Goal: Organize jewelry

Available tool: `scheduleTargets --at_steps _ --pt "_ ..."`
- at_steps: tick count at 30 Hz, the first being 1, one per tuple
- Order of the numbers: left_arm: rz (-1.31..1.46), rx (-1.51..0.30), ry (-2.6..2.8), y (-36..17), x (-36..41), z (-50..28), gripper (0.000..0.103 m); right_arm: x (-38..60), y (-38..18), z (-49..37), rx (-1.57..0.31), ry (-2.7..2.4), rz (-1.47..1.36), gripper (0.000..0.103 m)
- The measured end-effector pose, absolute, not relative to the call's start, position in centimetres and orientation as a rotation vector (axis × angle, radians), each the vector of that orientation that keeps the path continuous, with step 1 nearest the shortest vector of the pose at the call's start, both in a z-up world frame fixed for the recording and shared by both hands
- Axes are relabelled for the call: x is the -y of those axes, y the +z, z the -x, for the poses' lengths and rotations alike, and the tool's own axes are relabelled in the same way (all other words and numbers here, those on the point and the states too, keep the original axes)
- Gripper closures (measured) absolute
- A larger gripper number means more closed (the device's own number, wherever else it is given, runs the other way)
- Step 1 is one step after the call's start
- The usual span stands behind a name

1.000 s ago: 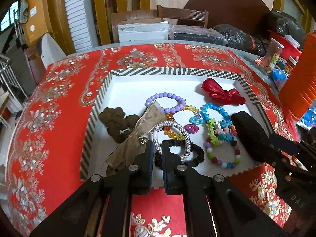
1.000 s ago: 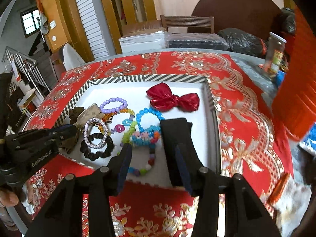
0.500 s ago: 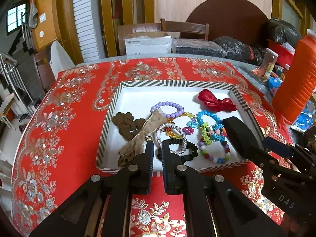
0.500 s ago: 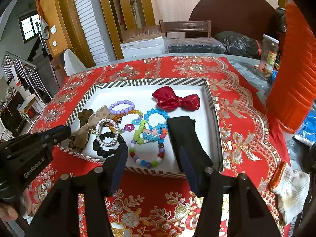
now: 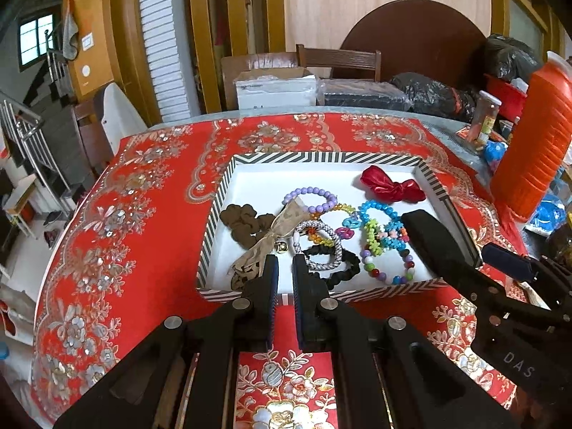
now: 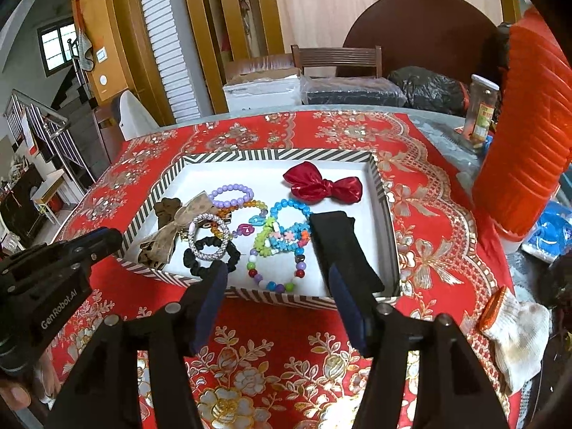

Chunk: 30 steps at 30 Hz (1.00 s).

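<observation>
A striped tray with a white floor rests on the red tablecloth. In it lie a red bow, a purple bead bracelet, a brown scrunchie, a tan bow, a silver bracelet, a black scrunchie, coloured bead bracelets and a black cloth band along the right wall. My left gripper hovers at the tray's front rim, its jaws opening from a narrow slit, nothing between them. My right gripper hangs over the front rim, jaws opening wide and empty.
A tall orange ribbed container and a glass jar stand to the right of the tray. A white glove with an orange cuff lies at the front right. Boxes, black bags and a chair line the far edge.
Both grippers have drawn back and up from the tray, which now looks farther off. The right jaws have spread wider. The black cloth band stays in the tray.
</observation>
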<state>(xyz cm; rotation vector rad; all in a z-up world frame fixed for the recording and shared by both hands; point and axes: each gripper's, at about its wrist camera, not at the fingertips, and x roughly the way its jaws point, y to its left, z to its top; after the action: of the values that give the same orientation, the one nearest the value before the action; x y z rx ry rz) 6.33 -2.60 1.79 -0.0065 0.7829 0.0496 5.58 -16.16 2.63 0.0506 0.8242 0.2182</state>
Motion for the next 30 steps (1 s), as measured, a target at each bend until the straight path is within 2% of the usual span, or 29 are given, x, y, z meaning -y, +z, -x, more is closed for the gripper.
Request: scheduleTargets --at_steps 30 --pt "-0.005 -0.763 0.036 2.0 3.5 -5.0 0.094 16.0 3.2 -4.7 -0.829 0.242 -0.051 0.038"
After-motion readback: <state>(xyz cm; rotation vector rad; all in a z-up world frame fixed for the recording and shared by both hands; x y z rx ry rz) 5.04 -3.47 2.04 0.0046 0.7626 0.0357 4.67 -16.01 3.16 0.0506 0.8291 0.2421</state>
